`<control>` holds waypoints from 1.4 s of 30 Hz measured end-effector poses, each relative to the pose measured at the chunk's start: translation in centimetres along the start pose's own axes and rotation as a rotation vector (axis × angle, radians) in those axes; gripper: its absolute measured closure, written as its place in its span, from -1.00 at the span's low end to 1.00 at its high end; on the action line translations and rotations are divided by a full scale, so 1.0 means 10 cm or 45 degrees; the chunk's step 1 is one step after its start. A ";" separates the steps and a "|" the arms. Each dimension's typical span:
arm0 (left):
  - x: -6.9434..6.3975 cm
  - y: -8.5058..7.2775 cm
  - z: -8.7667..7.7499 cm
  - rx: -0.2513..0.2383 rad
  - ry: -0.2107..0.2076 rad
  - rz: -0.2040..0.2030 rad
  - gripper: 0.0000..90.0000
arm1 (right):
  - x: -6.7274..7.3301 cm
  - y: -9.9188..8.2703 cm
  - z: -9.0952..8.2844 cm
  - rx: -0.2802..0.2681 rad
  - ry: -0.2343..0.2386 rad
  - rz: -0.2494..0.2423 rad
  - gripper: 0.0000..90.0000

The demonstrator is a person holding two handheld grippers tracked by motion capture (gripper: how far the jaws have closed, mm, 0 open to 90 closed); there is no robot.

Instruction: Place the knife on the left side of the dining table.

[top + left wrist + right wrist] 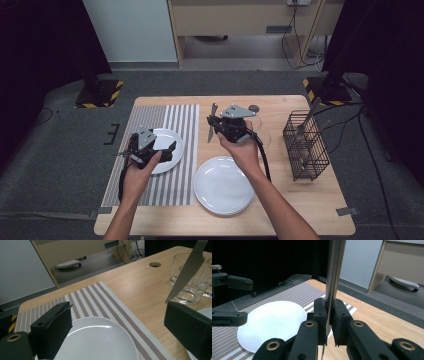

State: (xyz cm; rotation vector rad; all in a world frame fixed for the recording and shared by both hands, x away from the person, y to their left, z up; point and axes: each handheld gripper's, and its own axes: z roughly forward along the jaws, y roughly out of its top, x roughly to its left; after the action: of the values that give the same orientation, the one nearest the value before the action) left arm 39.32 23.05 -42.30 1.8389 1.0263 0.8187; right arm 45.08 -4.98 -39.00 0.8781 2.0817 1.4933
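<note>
My right gripper (218,125) is shut on a table knife (212,122), held upright above the table just right of the striped placemat (150,117). In the right gripper view the jaws (329,308) clamp the steel knife (334,270), which runs up out of frame. My left gripper (169,150) hovers open over a small white plate (172,137) on the placemat. In the left gripper view its jaws (118,310) stand wide apart with nothing between them, above the plate (100,340); the knife blade (186,272) hangs at the upper right.
A larger white plate (223,186) lies on the bare wood near the front. Clear glasses (186,280) stand behind the knife. A black wire cutlery basket (306,146) with utensils stands at the right. A round hole (254,107) marks the table's back.
</note>
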 end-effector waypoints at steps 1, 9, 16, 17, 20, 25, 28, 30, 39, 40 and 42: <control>0.00 0.01 0.01 -0.003 -0.005 -0.005 -0.84 | 0.00 0.00 0.01 0.001 -0.001 -0.003 0.84; -0.06 0.13 0.01 -0.025 -0.034 -0.002 -0.83 | 0.03 -0.05 0.06 0.017 0.014 -0.017 0.84; -0.09 0.26 0.01 -0.053 -0.063 0.009 -0.82 | 0.10 -0.08 0.12 0.036 0.023 -0.037 0.84; -0.09 0.26 0.01 -0.053 -0.063 0.009 -0.82 | 0.11 -0.08 0.13 0.038 0.027 -0.041 0.84; -0.13 0.33 0.02 -0.070 -0.073 0.021 -0.81 | 0.13 -0.10 0.15 0.038 0.031 -0.044 0.84; -0.20 0.39 0.04 -0.080 -0.092 0.025 -0.71 | 0.17 -0.15 0.18 0.056 0.030 -0.062 0.84; -0.29 0.45 0.06 -0.085 -0.122 0.045 -0.56 | 0.18 -0.19 0.20 0.064 0.031 -0.061 0.84; -0.31 0.47 0.07 -0.084 -0.131 0.049 -0.51 | 0.18 -0.20 0.20 0.065 0.031 -0.061 0.84; -0.44 0.61 0.13 -0.113 -0.259 0.045 -0.20 | 0.21 -0.28 0.22 0.085 0.031 -0.085 0.85; -0.48 0.62 0.16 -0.104 -0.286 0.057 -0.17 | 0.22 -0.30 0.22 0.089 0.031 -0.084 0.84; -0.51 0.63 0.17 -0.103 -0.303 0.060 -0.13 | 0.24 -0.32 0.23 0.097 0.030 -0.093 0.85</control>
State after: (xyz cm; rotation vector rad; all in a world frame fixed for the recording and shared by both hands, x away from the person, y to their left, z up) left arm 40.54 16.03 -38.05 1.8460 0.7904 0.6406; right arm 44.11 -2.44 -42.74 0.8065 2.1769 1.4014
